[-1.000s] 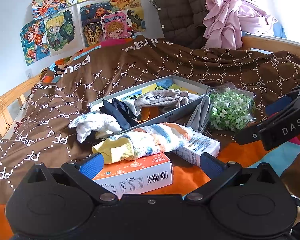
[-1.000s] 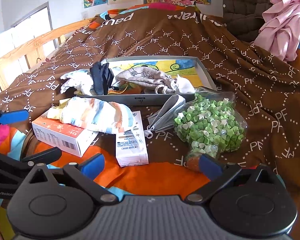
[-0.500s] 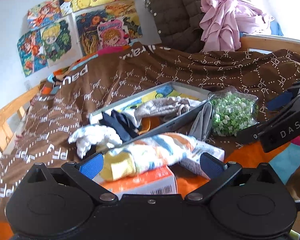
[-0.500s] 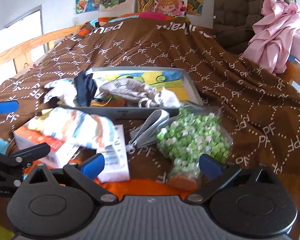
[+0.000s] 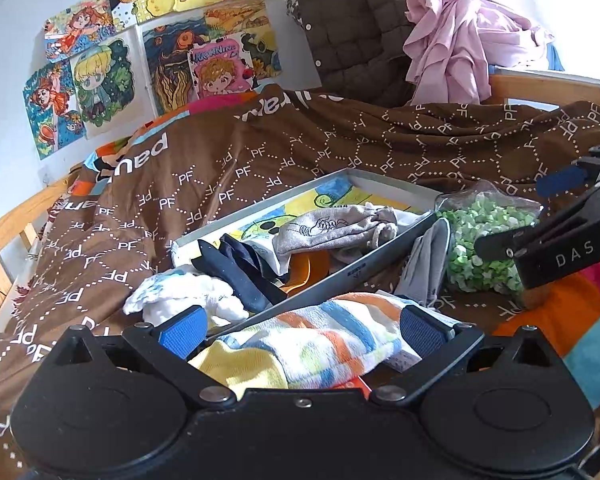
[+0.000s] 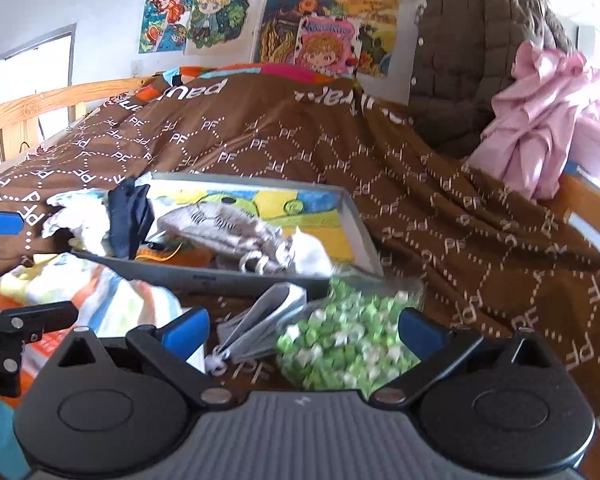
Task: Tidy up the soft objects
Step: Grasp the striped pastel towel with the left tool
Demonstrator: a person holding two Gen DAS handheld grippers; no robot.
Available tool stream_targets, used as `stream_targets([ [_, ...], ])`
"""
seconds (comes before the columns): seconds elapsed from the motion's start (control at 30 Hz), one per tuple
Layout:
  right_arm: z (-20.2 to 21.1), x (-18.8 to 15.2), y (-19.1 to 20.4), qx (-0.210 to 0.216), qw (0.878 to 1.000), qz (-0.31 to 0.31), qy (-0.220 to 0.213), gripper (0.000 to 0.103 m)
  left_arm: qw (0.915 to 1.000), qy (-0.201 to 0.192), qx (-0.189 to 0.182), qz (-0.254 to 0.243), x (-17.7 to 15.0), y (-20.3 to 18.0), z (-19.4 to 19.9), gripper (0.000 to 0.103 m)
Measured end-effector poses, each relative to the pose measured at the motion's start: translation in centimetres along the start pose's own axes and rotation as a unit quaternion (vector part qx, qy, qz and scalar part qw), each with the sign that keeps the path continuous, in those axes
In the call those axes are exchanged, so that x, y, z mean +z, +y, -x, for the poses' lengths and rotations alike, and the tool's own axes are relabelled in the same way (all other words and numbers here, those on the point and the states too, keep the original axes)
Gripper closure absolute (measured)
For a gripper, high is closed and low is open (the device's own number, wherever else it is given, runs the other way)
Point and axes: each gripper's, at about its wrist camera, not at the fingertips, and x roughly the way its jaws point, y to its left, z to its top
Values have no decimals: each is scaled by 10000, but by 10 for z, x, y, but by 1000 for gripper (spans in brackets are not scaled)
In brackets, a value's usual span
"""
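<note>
striped towel (image 5: 320, 344) between open jaws, tray (image 5: 380, 260) behind

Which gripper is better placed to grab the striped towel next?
Left. The left gripper is open, with the orange, blue and yellow striped towel between its fingers. The right gripper is open over the clear bag of green beads.

A white wall (image 5: 8, 40) carries colourful cartoon drawings (image 5: 100, 80). Below it stands a bed with a wooden rail (image 6: 40, 104), covered by a brown quilt (image 5: 260, 152) printed with "PF". At its far end a brown padded jacket (image 5: 352, 32) and pink cloth (image 5: 456, 48) are heaped, and daylight comes from a window (image 6: 40, 64) at one side.
</note>
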Motion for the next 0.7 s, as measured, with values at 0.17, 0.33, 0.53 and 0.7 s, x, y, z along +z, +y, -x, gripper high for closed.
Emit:
stream_targets([
  [0.17, -13, 1, 8, -162, 9990, 322, -269, 0, 9999, 73, -37, 76, -4, 6, -15, 1],
  [0.33, -31, 0, 18, -238, 9974, 627, -252, 0, 9997, 155, -136, 149, -13, 9, -22, 1],
  [0.53, -42, -2, 30, -197, 9951, 948, -177, 1, 9991, 270, -235, 243, -19, 11, -29, 1],
  [0.7, -55, -2, 38, -185, 9935, 1119, -82, 4, 9979, 388, -315, 415, -23, 15, -35, 1],
])
